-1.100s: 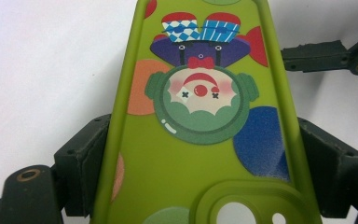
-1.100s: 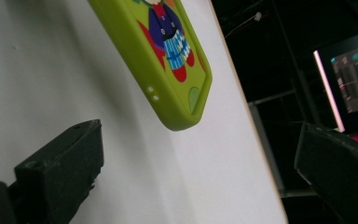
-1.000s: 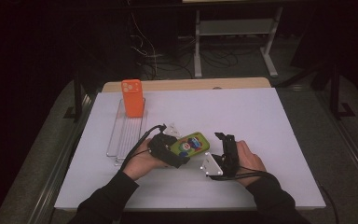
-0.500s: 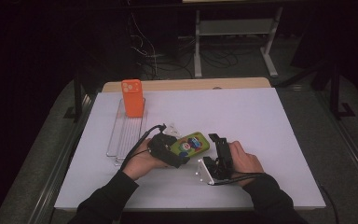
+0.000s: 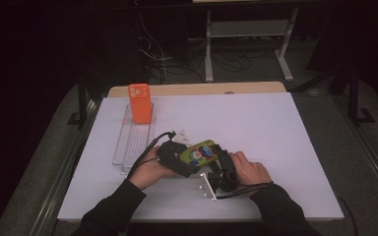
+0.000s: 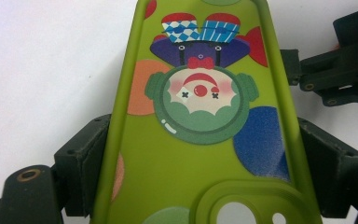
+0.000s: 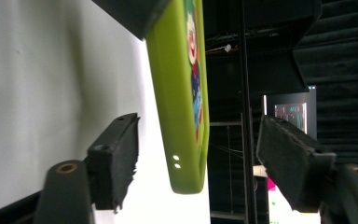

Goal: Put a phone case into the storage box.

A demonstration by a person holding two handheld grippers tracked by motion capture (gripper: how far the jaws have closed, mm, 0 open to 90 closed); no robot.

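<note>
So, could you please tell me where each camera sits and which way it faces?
High view: above the person's side, looking forward and down on the table; forearms, both hands.
Left gripper view: on the left gripper, along jaws clamping the green phone case.
Right gripper view: on the right gripper, jaws either side of the case's end.
All share the case.

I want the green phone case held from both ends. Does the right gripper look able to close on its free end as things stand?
Probably yes. The green phone case, clamped by the left gripper, already hangs between the right gripper jaws, which have just been closing but do not yet touch it. Nothing else stands between them.
</note>
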